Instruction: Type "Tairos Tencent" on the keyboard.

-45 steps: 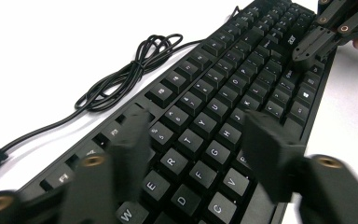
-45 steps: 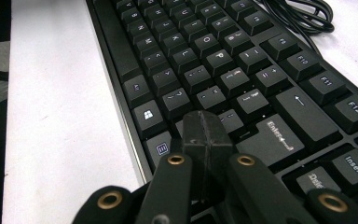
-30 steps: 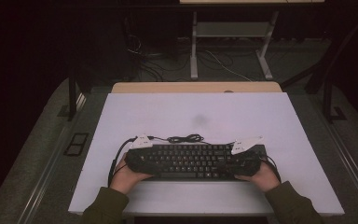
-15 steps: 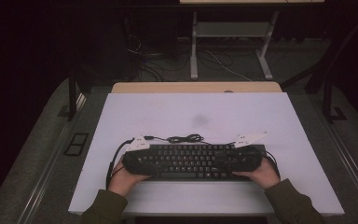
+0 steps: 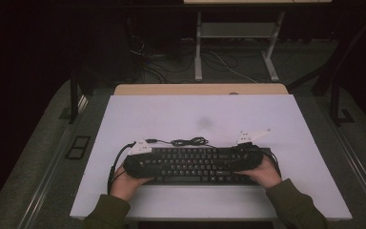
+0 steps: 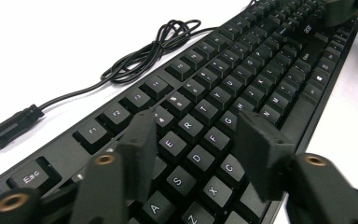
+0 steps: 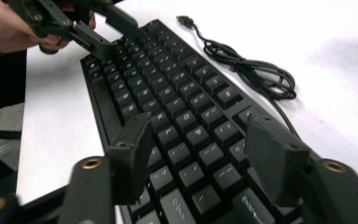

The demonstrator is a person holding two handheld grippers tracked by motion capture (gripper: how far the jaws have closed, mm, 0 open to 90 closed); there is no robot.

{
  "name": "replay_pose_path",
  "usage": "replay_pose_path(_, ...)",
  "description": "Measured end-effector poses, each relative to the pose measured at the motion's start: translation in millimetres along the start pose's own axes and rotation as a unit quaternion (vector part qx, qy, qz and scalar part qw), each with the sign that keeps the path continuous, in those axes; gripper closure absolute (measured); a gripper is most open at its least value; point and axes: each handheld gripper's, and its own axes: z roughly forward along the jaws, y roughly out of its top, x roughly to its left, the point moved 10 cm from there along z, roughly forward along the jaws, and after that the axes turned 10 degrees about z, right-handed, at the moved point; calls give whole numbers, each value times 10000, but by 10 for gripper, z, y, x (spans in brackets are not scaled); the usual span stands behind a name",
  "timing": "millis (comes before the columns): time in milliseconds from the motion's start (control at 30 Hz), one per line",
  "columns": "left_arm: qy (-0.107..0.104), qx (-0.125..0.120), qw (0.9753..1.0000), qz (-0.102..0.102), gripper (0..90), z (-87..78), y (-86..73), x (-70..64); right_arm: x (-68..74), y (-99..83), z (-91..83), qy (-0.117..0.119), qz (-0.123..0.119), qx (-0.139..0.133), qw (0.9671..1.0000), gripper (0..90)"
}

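Two grippers, left [image 6: 193, 154] and right [image 7: 200, 158], jaws wide apart, poised over opposite ends of the keyboard [image 5: 195, 164], lower centre of the table [image 5: 171, 114].

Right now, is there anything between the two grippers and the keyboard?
Nothing visible. The left gripper and the right gripper both hang open directly over the ends of the keyboard. Its coiled cable lies behind it on the table, out of the way.

keyboard [image 5: 195, 164] near table's [image 5: 286, 124] front edge; coiled cable [image 5: 189, 141] just behind it
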Motion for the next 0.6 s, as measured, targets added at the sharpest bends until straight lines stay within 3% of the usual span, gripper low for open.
replay_pose_path(267, 38, 64, 10000, -10, 688, -14, -11, 12, 11, 104, 58, -30, -5, -132, 9999, 291)
replay_pose_path(600, 110, 171, 9998, -17, 854, -10, -27, 41, 13, 226, 148, -41, -30, -291, 9996, 269)
